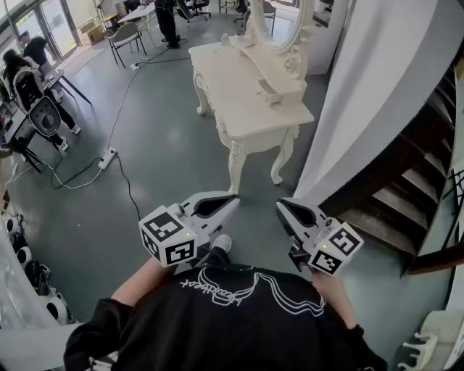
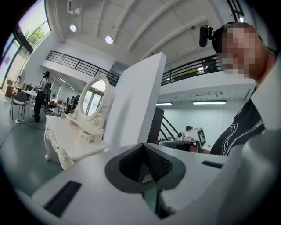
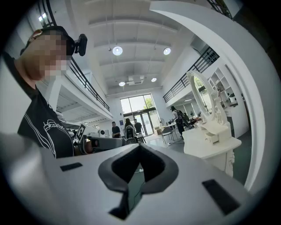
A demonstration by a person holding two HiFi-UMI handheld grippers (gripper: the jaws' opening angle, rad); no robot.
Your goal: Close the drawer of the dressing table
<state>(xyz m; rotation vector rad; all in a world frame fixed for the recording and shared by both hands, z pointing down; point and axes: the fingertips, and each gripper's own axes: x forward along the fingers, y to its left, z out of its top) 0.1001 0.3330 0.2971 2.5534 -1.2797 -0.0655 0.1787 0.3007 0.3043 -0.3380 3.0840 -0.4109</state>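
The white dressing table (image 1: 243,101) with an oval mirror (image 1: 279,22) stands a few steps ahead of me on the grey floor. One small drawer (image 1: 270,93) of its upper tier sticks out; it also shows as the drawer (image 2: 88,136) in the left gripper view and the drawer (image 3: 215,137) in the right gripper view. My left gripper (image 1: 235,199) and right gripper (image 1: 279,205) are held level in front of my chest, well short of the table. Both are shut on nothing: the left gripper (image 2: 142,147) and the right gripper (image 3: 139,147) have their tips together.
A white partition wall (image 1: 377,87) rises right of the table, with a dark staircase (image 1: 406,181) behind it. A power strip (image 1: 109,158) and cables lie on the floor at left. Chairs, desks and people stand at the far left and back.
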